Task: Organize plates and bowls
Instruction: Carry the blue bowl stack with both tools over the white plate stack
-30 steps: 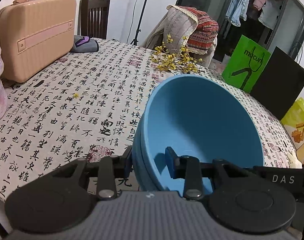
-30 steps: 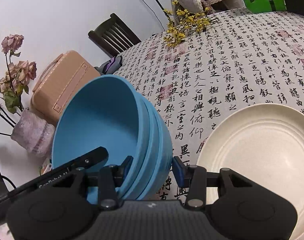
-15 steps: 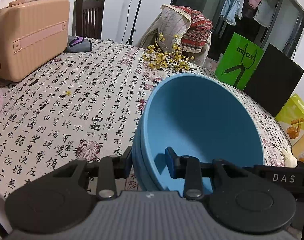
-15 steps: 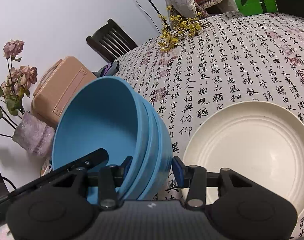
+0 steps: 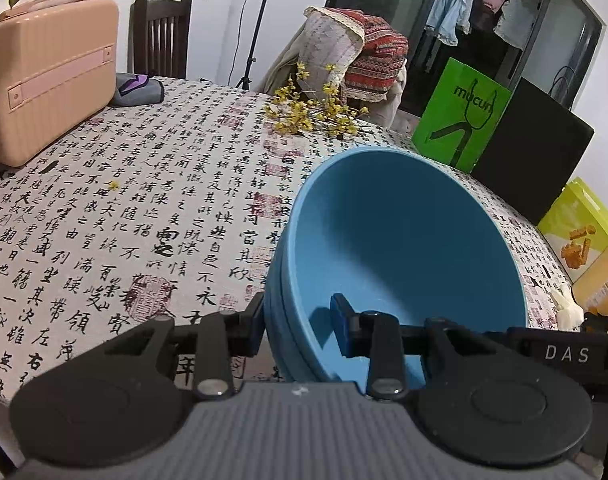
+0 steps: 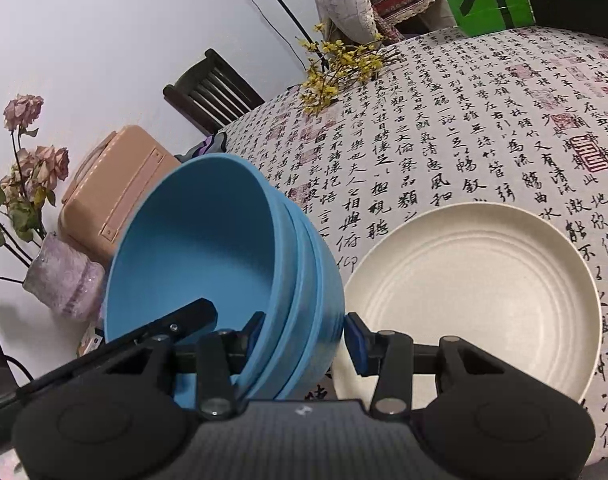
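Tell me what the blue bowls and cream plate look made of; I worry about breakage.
Bowls: likely plastic or melamine; matte, even blue, thin rims, no glassy glare. Plate: matte cream with faint specks and moulded rings, perhaps wheat-straw plastic or melamine; ceramic can't be ruled out.

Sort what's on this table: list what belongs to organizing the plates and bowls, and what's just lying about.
Job:
stacked blue bowls, clamped at the rim by left gripper and right gripper
cream plate

Lying about:
pink case
yellow flower sprig
dried roses in vase
green bag
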Tool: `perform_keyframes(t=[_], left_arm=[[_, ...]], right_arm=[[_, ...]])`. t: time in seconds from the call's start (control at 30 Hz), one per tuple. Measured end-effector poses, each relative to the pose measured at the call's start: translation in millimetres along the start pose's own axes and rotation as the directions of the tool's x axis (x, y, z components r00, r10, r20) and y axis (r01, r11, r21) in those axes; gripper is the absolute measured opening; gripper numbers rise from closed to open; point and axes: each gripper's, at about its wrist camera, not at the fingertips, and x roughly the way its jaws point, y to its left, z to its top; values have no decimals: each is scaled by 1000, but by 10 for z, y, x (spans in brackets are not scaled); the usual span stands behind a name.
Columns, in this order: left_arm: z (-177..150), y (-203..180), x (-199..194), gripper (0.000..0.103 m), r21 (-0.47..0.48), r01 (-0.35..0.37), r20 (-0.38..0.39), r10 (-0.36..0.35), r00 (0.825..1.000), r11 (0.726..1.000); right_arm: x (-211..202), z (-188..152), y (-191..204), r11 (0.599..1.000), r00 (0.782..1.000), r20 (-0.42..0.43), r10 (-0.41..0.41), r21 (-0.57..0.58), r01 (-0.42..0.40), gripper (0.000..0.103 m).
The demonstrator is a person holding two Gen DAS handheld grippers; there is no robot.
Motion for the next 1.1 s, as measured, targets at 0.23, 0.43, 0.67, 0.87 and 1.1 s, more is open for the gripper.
perform_keyframes(t=[0.23, 0.43, 0.67, 0.87, 1.1], left_arm=[[-28, -97, 15, 34, 11, 16, -6, -16, 1000, 1000], [-44, -176, 28, 34, 19, 23, -8, -23, 1000, 1000], [-75, -292, 51, 34, 28, 30, -14, -30, 999, 999], [-96, -403, 90, 34, 37, 42, -23, -41, 999, 998], [-118, -522, 154, 34, 46, 51, -37, -49, 998, 998]], right_arm=[[-82, -16, -94, 1000, 1000, 14, -4, 17, 4, 42], [-144, -25, -145, 1000, 1000, 22, -10, 23, 10, 42], [-223, -42, -244, 999, 999, 30, -15, 35, 14, 42], [-301, -36, -350, 999, 999, 39, -24, 42, 23, 42], [-351, -26, -479, 998, 998, 46, -35, 56, 33, 42]])
